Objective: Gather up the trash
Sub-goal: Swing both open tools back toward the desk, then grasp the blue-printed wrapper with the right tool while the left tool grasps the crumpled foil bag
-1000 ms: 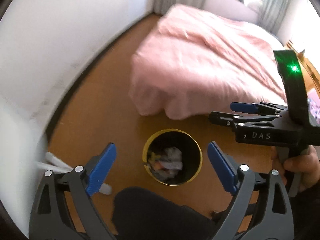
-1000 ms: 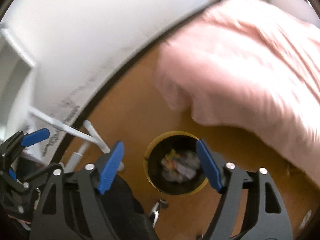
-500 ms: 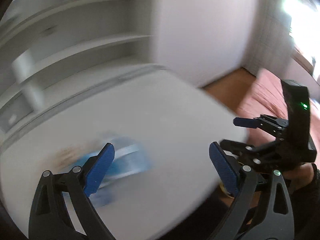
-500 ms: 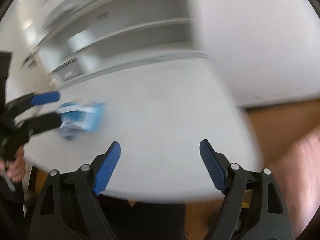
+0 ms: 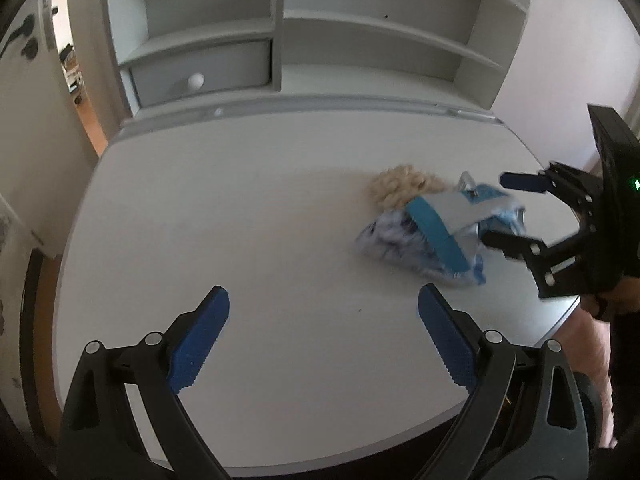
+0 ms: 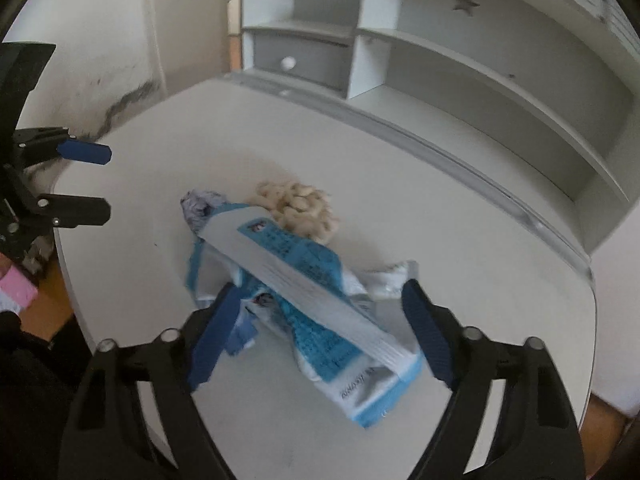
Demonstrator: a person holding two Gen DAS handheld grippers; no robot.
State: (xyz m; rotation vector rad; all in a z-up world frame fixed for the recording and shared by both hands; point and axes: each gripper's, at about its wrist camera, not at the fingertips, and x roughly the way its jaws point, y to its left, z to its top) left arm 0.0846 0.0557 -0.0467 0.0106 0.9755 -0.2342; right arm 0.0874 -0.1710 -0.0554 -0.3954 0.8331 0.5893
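A crumpled blue and white wrapper [image 6: 304, 288] lies on the white desk [image 6: 460, 240], with a pile of beige puffed snacks [image 6: 300, 204] touching its far side. Both show in the left wrist view: the wrapper [image 5: 432, 232] and the snacks [image 5: 400, 188]. My right gripper [image 6: 316, 332] is open and empty, its jaws on either side of the wrapper, just above it. It also shows in the left wrist view [image 5: 508, 208]. My left gripper [image 5: 324, 340] is open and empty over the desk's front, left of the wrapper. It also shows in the right wrist view [image 6: 92, 180].
A white shelf unit [image 5: 280, 40] with a small drawer [image 5: 200, 76] stands along the desk's back edge. A door [image 6: 204, 12] is at the far left. Orange floor [image 5: 44, 320] shows beside the desk.
Both grippers swung up from the black bin on the floor to the desk. The right gripper has moved in over the wrapper.
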